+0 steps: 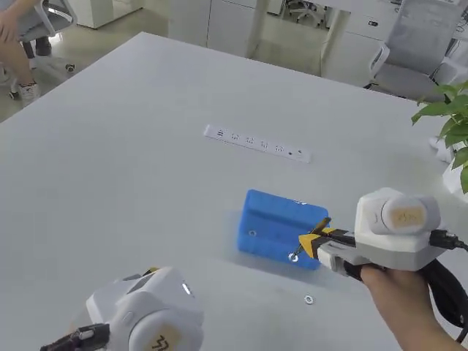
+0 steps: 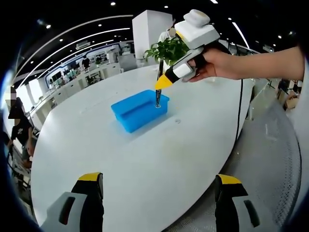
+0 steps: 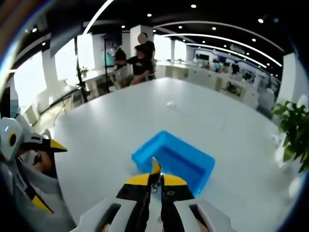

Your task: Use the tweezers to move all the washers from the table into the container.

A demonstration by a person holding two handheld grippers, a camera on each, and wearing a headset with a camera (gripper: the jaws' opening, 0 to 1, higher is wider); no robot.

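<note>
1. Your head view is bright and even. The blue container [image 1: 274, 223] throws just a faint, soft shadow on the pale table [image 1: 131, 161].
2. In your left gripper view the ceiling lights [image 2: 112, 4] show as small hard dots on a dark ceiling, and the table top glares near white.
3. In your right gripper view the windows [image 3: 21, 79] at the left are blown out.
4. Both gripper views bend hard at the edges — the far background is soft and smeared.
</note>
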